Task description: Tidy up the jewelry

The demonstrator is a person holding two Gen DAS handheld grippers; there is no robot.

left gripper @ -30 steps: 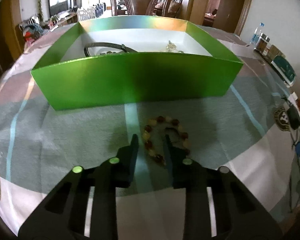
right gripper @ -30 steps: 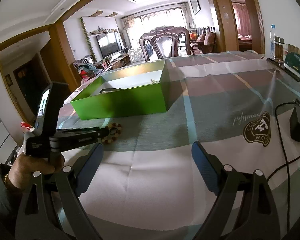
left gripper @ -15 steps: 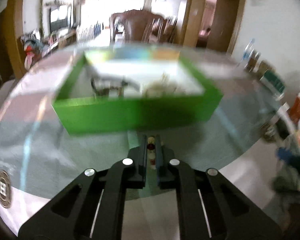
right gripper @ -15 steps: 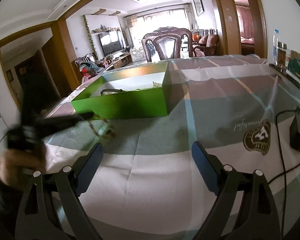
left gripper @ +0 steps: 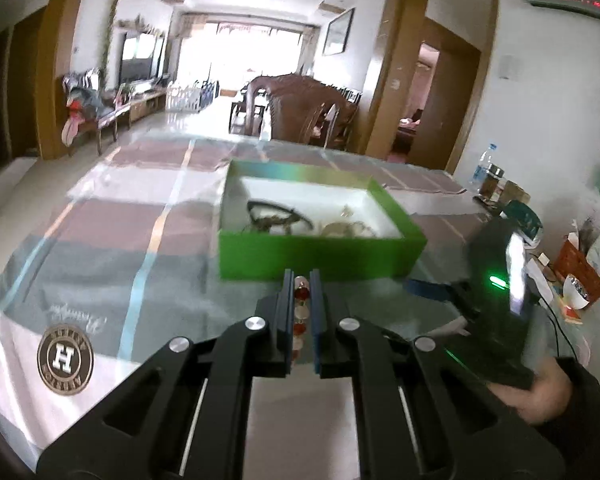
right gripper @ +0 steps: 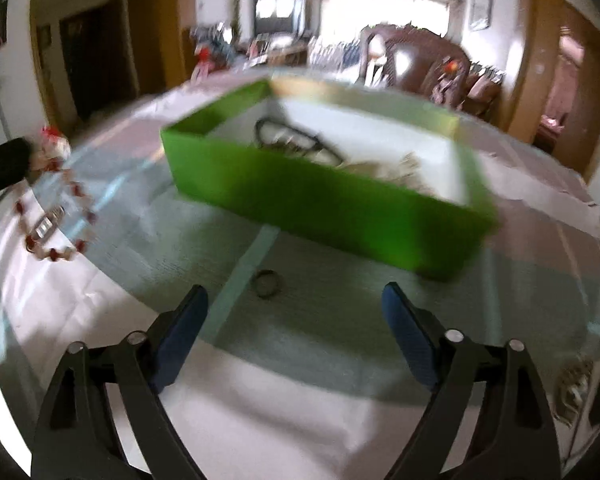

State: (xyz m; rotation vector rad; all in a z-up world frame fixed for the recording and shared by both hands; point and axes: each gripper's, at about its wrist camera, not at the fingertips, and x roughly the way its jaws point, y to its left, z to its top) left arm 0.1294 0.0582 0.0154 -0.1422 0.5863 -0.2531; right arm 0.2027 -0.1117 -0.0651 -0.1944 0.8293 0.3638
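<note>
Left claw [left gripper: 301,280] pinches bead bracelet [left gripper: 301,308]; only right view shows small ring [right gripper: 267,283] — right claw [right gripper: 294,300] spread, closing.

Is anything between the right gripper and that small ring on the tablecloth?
Nothing visible. The ring lies alone on the tablecloth ahead of the right gripper, its jaws closing, empty.

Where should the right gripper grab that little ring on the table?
Judging by its pose, take the ring across its band, coming straight down from above. It lies flat on the tablecloth before the green box, so a side approach finds no edge. The right gripper, closing, holds nothing.
</note>
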